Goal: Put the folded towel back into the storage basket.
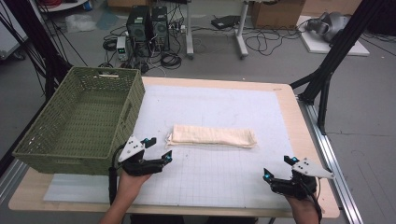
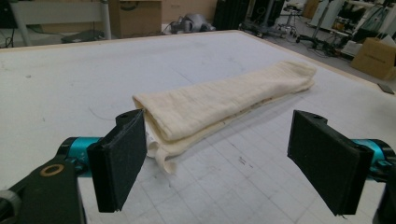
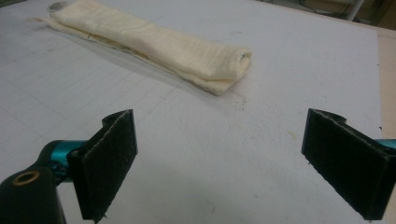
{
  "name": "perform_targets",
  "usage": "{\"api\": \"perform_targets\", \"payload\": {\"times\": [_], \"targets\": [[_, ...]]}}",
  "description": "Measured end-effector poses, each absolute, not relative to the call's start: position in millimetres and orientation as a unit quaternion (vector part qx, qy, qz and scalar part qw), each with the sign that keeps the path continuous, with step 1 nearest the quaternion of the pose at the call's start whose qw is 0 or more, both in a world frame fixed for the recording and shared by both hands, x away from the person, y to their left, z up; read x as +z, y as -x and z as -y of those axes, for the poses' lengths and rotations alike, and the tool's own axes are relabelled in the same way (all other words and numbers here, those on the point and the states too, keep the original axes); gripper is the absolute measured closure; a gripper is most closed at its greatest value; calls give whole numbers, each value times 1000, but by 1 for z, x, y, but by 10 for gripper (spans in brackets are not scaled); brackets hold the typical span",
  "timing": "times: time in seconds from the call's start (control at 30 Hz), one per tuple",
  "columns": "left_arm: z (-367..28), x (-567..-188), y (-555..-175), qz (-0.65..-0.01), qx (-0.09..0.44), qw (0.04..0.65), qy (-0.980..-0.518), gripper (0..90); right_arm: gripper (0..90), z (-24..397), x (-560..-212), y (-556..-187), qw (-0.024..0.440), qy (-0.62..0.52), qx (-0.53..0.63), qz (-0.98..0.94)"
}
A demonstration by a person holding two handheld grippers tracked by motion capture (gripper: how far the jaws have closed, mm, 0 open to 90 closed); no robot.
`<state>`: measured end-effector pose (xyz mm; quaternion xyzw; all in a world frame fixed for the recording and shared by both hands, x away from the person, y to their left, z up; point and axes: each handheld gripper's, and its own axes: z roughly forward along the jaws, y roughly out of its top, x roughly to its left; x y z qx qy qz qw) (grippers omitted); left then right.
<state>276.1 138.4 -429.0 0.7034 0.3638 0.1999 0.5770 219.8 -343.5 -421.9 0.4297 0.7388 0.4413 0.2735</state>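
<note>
From the high view, I stand at the near edge of a wooden table (image 1: 299, 116) covered by a white gridded mat (image 1: 224, 172). A cream folded cloth (image 1: 212, 136) lies lengthwise near the middle of the mat. A green woven basket (image 1: 81, 119) sits on the table's left end, its near right corner just beside my left gripper (image 1: 159, 150). I hold that gripper low over the mat, jaws spread, pointing toward the cloth's left end and a little short of it. My right gripper (image 1: 279, 168) is near the table's right front corner, jaws also spread, well apart from the cloth. Beyond the table, on the grey floor, stand two black computer towers (image 1: 147, 25) among loose cables.

In the left gripper view, my left gripper (image 2: 224, 154) has its two black padded jaws wide apart with nothing between them. The folded cloth (image 2: 224, 105) lies ahead on the mat (image 2: 70, 84), running away to the upper right. Its near end shows stacked layers and a loose edge curling onto the mat, close to the left jaw; I cannot tell whether they touch.

In the right gripper view, my right gripper (image 3: 219, 163) is likewise spread wide and empty, with bare mat (image 3: 210, 140) between the jaws. The cloth (image 3: 149, 44) lies farther off, slanting from the upper left down to a rounded folded end near the middle, clear of both jaws.
</note>
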Motion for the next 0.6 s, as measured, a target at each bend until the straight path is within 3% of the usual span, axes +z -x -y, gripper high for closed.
{"api": "perform_targets", "payload": {"times": [0.6], "targets": [[-121, -389, -334, -376, 197, 555, -715, 190, 89, 346, -422, -219, 273, -426, 450, -736]]}}
